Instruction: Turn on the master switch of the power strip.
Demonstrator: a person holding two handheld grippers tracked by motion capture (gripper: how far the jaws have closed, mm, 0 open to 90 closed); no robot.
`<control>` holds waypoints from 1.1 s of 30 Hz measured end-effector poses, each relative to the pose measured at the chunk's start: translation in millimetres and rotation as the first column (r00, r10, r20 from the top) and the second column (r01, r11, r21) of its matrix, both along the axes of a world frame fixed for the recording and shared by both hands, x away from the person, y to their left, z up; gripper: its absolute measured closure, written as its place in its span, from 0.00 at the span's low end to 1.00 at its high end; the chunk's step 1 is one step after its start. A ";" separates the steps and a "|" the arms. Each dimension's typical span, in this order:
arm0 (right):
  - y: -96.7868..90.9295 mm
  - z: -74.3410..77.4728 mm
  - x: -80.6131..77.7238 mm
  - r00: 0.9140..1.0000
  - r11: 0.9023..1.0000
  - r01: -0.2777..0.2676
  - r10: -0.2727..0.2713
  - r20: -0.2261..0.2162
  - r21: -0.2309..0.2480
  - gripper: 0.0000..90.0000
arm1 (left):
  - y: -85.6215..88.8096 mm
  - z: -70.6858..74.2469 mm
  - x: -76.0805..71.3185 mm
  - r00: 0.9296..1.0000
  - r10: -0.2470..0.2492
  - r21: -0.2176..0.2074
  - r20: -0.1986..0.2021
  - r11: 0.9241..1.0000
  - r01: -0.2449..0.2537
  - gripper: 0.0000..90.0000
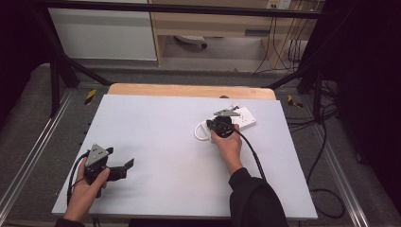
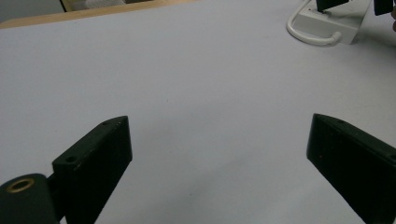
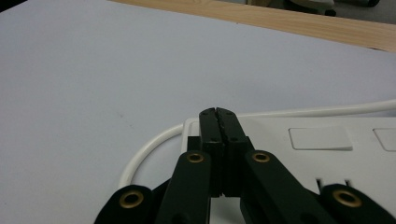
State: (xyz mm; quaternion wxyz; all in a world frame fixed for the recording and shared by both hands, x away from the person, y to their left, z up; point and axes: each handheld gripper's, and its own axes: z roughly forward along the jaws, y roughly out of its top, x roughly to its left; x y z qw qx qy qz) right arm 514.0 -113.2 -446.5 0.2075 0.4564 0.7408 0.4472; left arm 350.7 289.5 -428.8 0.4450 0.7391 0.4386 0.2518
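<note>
Power strip (image 1: pixel 240 118) at 2 o'clock on worktop (image 1: pixel 156 142), white cord (image 1: pixel 201 134) looped beside; right claw (image 1: pixel 226 124) closed, empty, tips over strip, likely pressing switch; left claw (image 1: pixel 124 166) wide open, empty, 8 o'clock; next: press down gently

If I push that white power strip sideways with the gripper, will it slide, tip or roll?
The power strip looks flat and boxy, lying low on the smooth table, so it would probably slide rather than tip or roll. Its white cable curves loosely beside it and looks bendy, so it may drag and turn the strip. The casing seems rigid plastic, likely fairly light.
</note>
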 end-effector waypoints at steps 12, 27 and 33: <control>-1.8 3.5 -0.9 1.000 1.000 0.009 -0.009 0.005 0.018 0.99 | 0.0 -0.1 0.1 1.000 0.000 0.001 -0.001 1.000 0.000 0.07; -8.8 15.8 -4.3 1.000 0.998 0.008 -0.009 0.008 0.057 0.86 | 0.8 0.2 -0.4 1.000 0.004 0.001 0.001 1.000 -0.004 0.07; -13.0 21.1 -6.7 1.000 0.997 0.007 -0.008 0.010 0.077 0.77 | 1.2 0.3 -0.5 1.000 0.006 0.000 0.001 1.000 -0.006 0.07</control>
